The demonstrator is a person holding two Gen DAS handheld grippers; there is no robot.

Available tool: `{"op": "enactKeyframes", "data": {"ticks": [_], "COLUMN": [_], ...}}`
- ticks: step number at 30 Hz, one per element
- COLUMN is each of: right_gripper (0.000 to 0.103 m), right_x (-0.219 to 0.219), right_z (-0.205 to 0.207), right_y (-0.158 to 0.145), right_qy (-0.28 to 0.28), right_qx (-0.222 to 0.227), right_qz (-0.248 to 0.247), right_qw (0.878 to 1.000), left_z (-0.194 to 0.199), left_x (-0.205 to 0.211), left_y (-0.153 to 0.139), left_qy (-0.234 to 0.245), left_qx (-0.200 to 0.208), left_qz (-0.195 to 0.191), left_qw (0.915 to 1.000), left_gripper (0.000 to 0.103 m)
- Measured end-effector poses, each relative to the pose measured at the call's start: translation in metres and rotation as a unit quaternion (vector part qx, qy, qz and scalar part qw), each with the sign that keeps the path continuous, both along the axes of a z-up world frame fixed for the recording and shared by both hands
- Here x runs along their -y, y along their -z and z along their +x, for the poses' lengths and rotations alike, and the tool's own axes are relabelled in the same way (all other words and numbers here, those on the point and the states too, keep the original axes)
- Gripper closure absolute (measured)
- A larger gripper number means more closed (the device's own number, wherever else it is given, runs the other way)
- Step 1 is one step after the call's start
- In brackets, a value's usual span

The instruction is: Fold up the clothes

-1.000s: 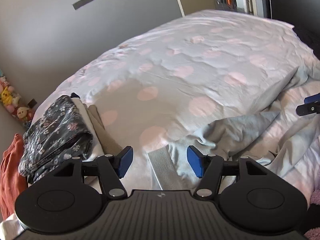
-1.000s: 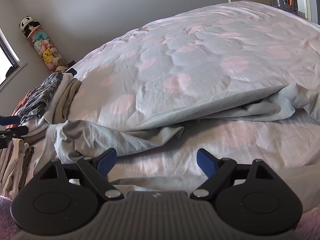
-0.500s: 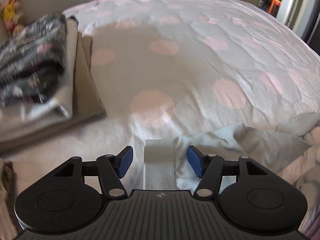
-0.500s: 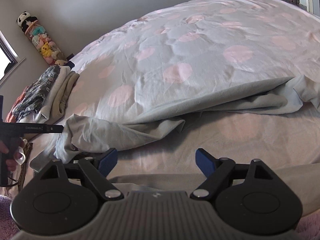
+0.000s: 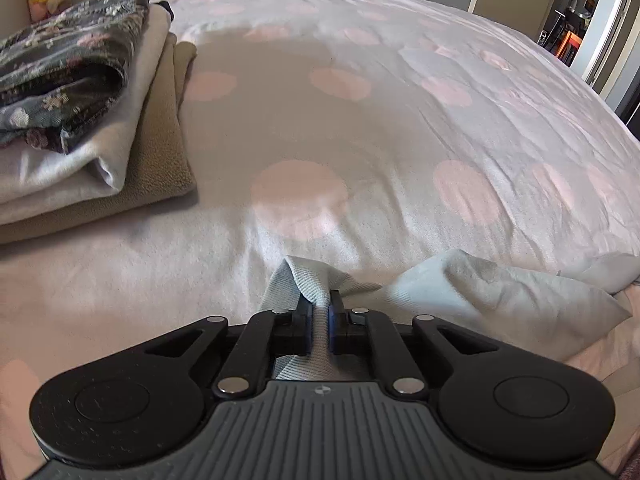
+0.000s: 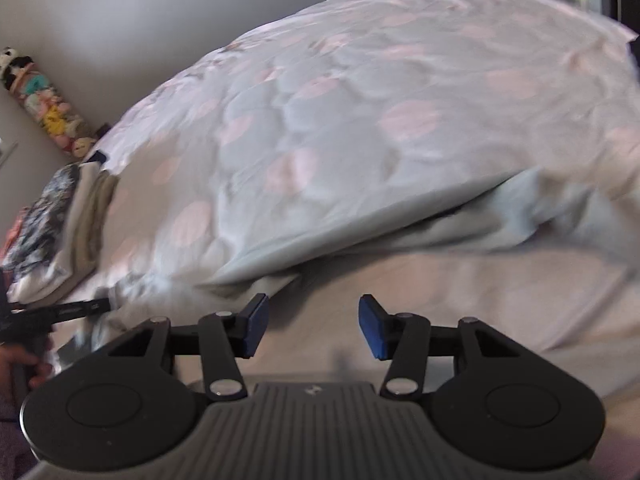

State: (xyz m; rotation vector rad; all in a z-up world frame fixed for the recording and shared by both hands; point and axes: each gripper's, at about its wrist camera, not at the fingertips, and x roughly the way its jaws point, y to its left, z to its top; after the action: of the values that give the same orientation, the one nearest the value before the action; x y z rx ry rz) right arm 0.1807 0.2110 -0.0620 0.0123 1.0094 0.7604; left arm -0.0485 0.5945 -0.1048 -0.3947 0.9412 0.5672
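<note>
Pinching grey garment cuff, left gripper tilted down; right gripper closing, empty.

Your left gripper points steeply downward, its blue pads drawn almost together and pinching a ribbed grey garment that bunches up between them; its jaws are closing on the cloth. In the right wrist view your left hand shows at the left edge, wrapped around that gripper's dark handle. Your right gripper also tilts downward, its jaws closing but still standing apart, with nothing between the blue pads. The right view is blurred.
</note>
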Motion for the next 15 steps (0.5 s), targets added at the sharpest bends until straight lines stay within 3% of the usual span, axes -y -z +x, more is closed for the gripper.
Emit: {"op": "enactKeyframes", "data": {"ticks": [4, 8, 10, 12, 15], "right_gripper": [0.048, 0.048, 0.046, 0.038, 0.038], "right_x": [0.037, 0.081, 0.105, 0.127, 0.153], "right_z": [0.039, 0.073, 0.087, 0.099, 0.106], "right_y": [-0.020, -0.021, -0.013, 0.000, 0.023], "right_qy": [0.006, 0.010, 0.022, 0.037, 0.056], "right_qx": [0.048, 0.079, 0.083, 0.081, 0.055], "right_qz": [-0.072, -0.154, -0.190, -0.224, -0.233], "right_qw": [0.996, 0.985, 0.978, 0.971, 0.969], "left_z": [-0.008, -0.014, -0.016, -0.018, -0.020], "left_x": [-0.004, -0.008, -0.008, -0.008, -0.007], "left_y": [-0.008, -0.019, -0.023, -0.025, -0.027], "left_qy": [-0.024, -0.047, -0.053, -0.060, -0.067], "left_qx": [0.018, 0.038, 0.042, 0.044, 0.045], "left_qz": [0.006, 0.021, 0.028, 0.034, 0.044], "left_qw": [0.9995, 0.9980, 0.9973, 0.9966, 0.9958], "left_gripper": [0.098, 0.099, 0.099, 0.099, 0.099]}}
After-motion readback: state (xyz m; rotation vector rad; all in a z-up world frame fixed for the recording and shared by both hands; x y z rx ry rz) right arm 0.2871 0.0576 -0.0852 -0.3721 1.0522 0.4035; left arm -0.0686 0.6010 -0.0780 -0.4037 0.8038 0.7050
